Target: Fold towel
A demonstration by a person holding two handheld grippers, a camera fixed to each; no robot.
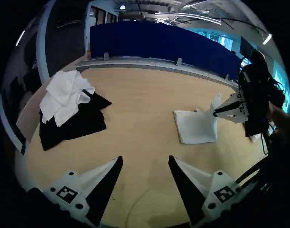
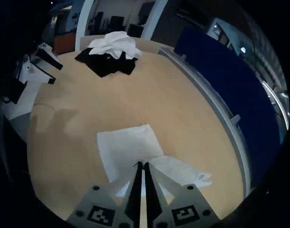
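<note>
A white towel point(image 1: 194, 127) lies folded on the wooden table, right of centre in the left gripper view. My right gripper point(image 1: 217, 111) is shut on its far right edge and holds a flap point(image 1: 216, 100) raised. In the right gripper view the towel point(image 2: 125, 146) lies just ahead, and the right gripper point(image 2: 141, 165) has its fingers pressed together on the towel's near edge, with a loose flap point(image 2: 183, 171) spread to the right. My left gripper point(image 1: 145, 159) stands open above bare table, well short of the towel. It also appears far off at the table's left edge point(image 2: 49, 64).
A pile of white cloth point(image 1: 67, 95) on black cloth point(image 1: 76, 121) sits at the table's far left, also seen as a pile point(image 2: 110, 51) at the far end. A blue partition point(image 1: 160, 41) runs along the back edge. A person's arm point(image 1: 281, 117) holds the right gripper.
</note>
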